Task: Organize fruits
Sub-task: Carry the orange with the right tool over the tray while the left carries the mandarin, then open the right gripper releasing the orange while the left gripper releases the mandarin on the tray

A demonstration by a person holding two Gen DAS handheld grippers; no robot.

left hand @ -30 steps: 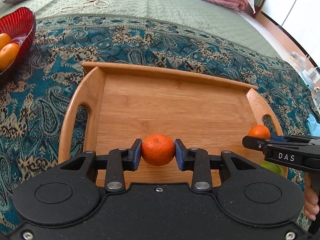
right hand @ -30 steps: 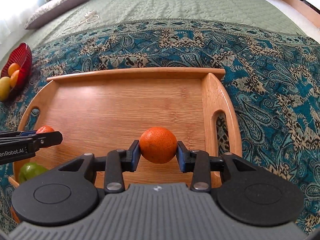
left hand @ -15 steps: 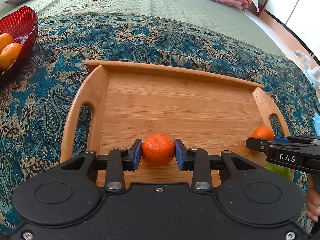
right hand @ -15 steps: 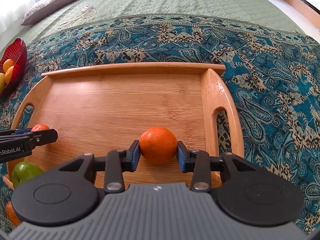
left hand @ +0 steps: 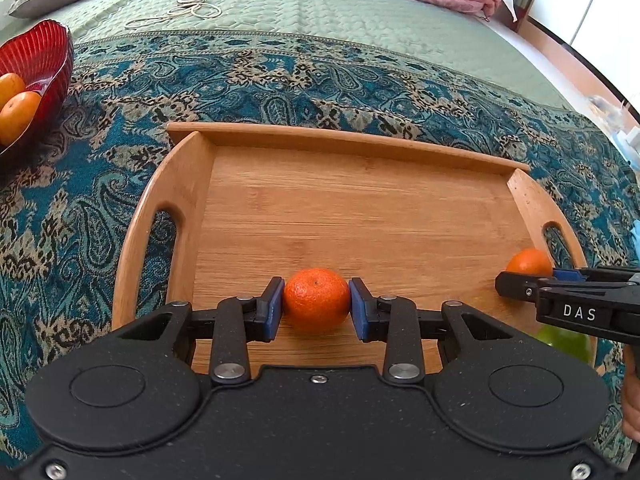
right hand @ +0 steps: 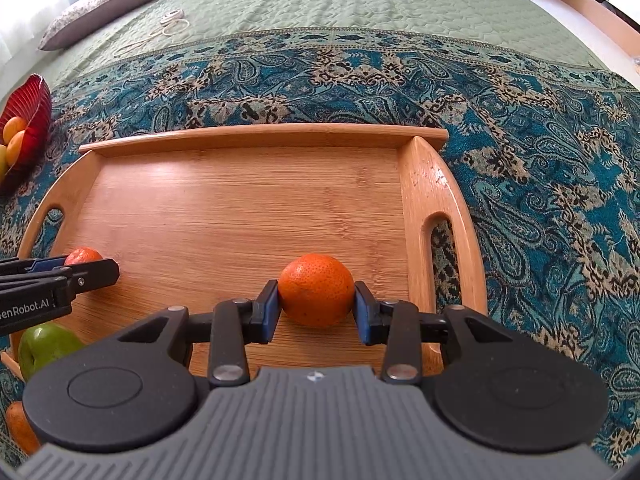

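Note:
My left gripper (left hand: 317, 308) is shut on an orange mandarin (left hand: 316, 298), low over the near left part of a wooden tray (left hand: 360, 136). My right gripper (right hand: 316, 300) is shut on a second mandarin (right hand: 316, 290), low over the tray's near right part (right hand: 416, 184). The right gripper and its mandarin (left hand: 529, 261) also show in the left wrist view, and the left gripper with its mandarin (right hand: 83, 255) in the right wrist view. A green apple (right hand: 46, 346) lies below the left gripper at the tray's near edge.
A red glass bowl (left hand: 38, 54) with oranges stands on the patterned blue cloth (left hand: 280, 76) to the far left. A white cable (left hand: 188, 6) and a pillow (right hand: 108, 0) lie on the green bedspread behind. Another orange fruit (right hand: 18, 426) shows at the bottom left.
Both grippers, each still holding its mandarin, have drawn back and lifted a little from the tray; more of the bed shows in both views.

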